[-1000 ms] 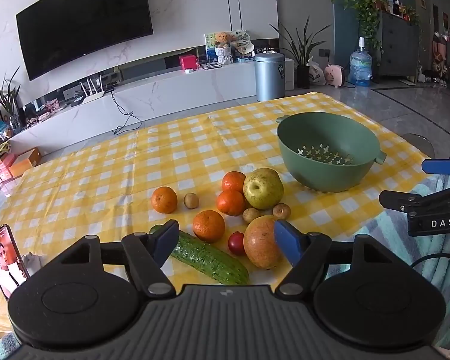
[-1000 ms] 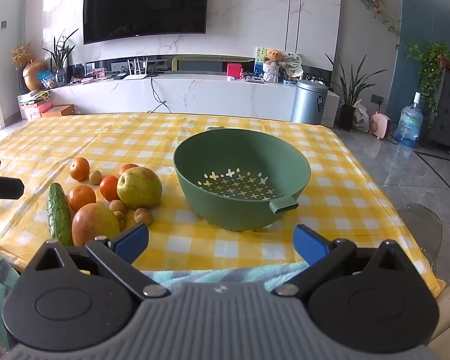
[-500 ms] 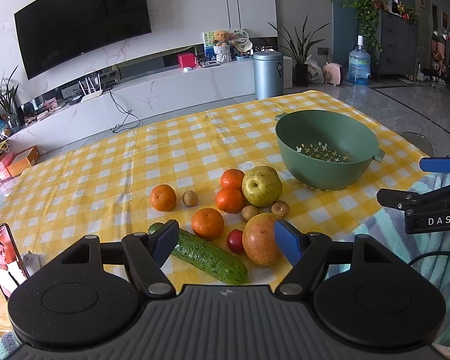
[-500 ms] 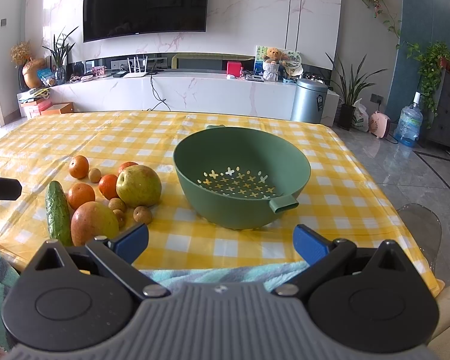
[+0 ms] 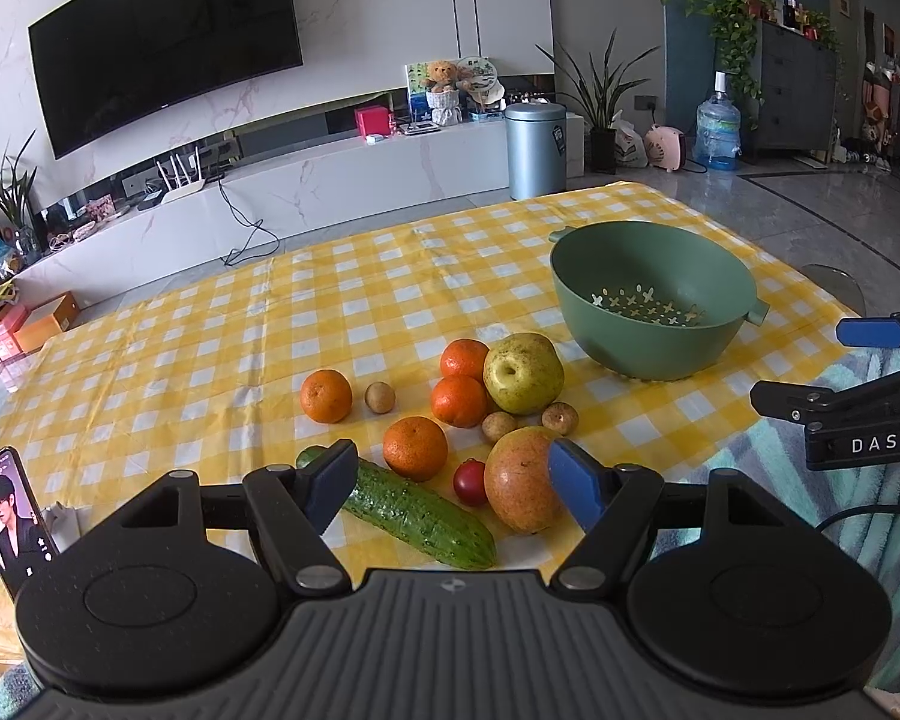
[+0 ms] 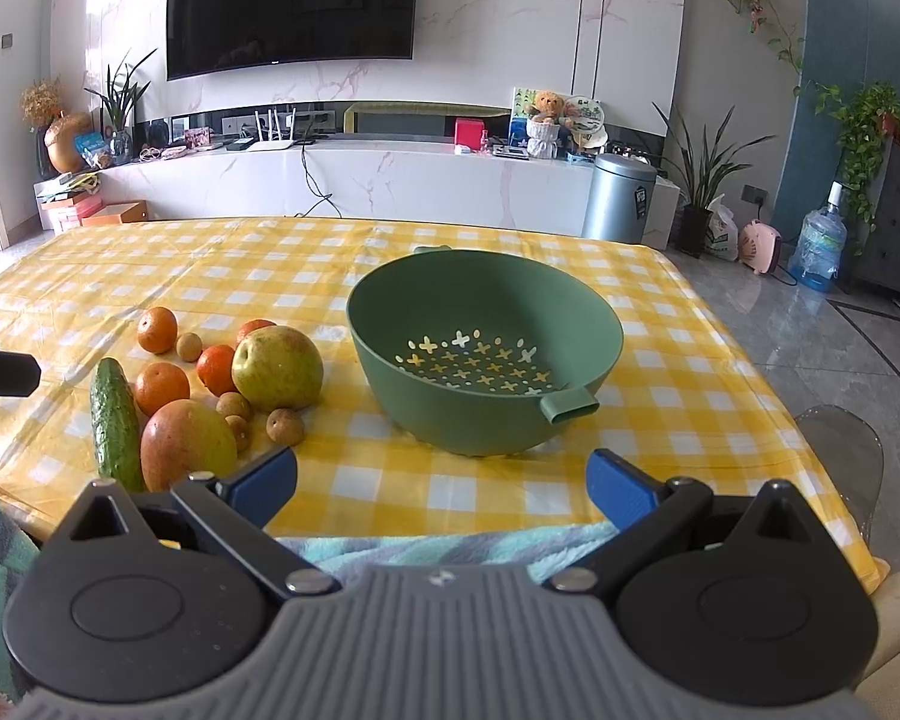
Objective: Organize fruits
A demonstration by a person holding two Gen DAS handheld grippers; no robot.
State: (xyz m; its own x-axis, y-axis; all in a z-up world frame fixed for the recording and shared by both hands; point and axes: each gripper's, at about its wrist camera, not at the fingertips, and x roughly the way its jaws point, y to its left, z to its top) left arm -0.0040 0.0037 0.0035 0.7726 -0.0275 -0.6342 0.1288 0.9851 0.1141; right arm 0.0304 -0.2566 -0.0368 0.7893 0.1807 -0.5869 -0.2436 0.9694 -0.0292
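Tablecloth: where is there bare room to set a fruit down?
Bare cloth lies left of the lone orange, toward the phone, and behind the green colander. Crowded: the cluster around the pear, mango and cucumber.

Home living room, wall television (image 6: 294, 0), checked tablecloth (image 6: 330, 252)
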